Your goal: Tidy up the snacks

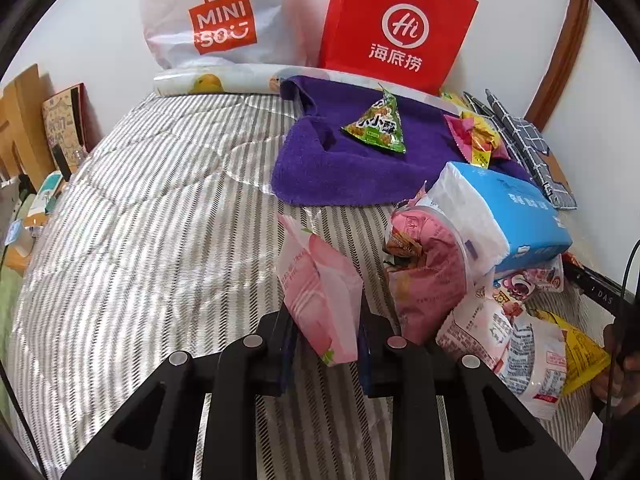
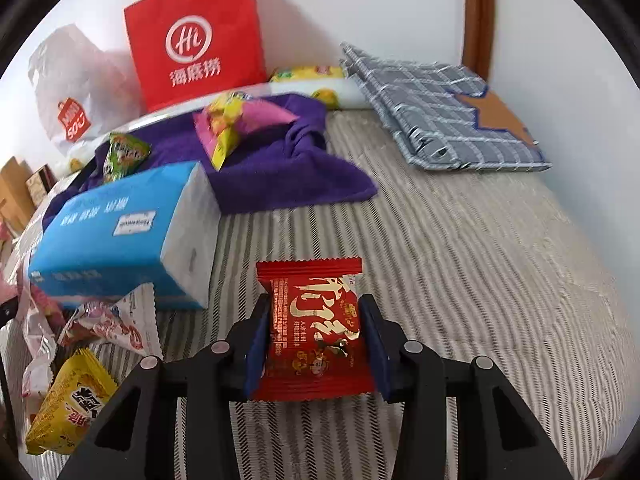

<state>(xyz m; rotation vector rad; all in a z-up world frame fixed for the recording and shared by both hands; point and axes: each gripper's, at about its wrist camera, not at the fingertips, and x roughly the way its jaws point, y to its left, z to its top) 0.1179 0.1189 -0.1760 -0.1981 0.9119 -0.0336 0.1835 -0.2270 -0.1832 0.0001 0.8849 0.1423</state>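
The left gripper (image 1: 326,344) is closed on a pink peach-print packet (image 1: 320,300), its fingers pinching the lower part of the pack, which stands tilted above the striped bed cover (image 1: 140,240). Just right of it lies the snack heap: a pink pouch (image 1: 432,276), a blue tissue pack (image 1: 516,216) resting on top of it, and white and yellow wrappers toward the bed's near right edge. The right gripper (image 2: 316,340) is closed on a red packet (image 2: 316,328), gripped by its two sides with the printed face up, held over the bed just right of the tissue pack.

Both packets look thin and slippery, so I would keep each squeeze steady and carry them low, then set them down flat rather than drop them, probably grouping them by kind. The purple towel (image 1: 352,160) toward the head of the bed already holds a green triangular snack (image 1: 378,128) and a pink-and-yellow packet (image 2: 236,124), so it seems a likely sorting spot.

Open room is good: the left half of the bed cover is bare in the left wrist view, and in the right wrist view the right side is bare up to the folded checked cloth (image 2: 436,108) at the far right corner. The red paper bag (image 2: 196,40) and the white shopping bag (image 1: 216,20) stand along the wall at the far edge; arms reaching toward the towel should stay clear of them.
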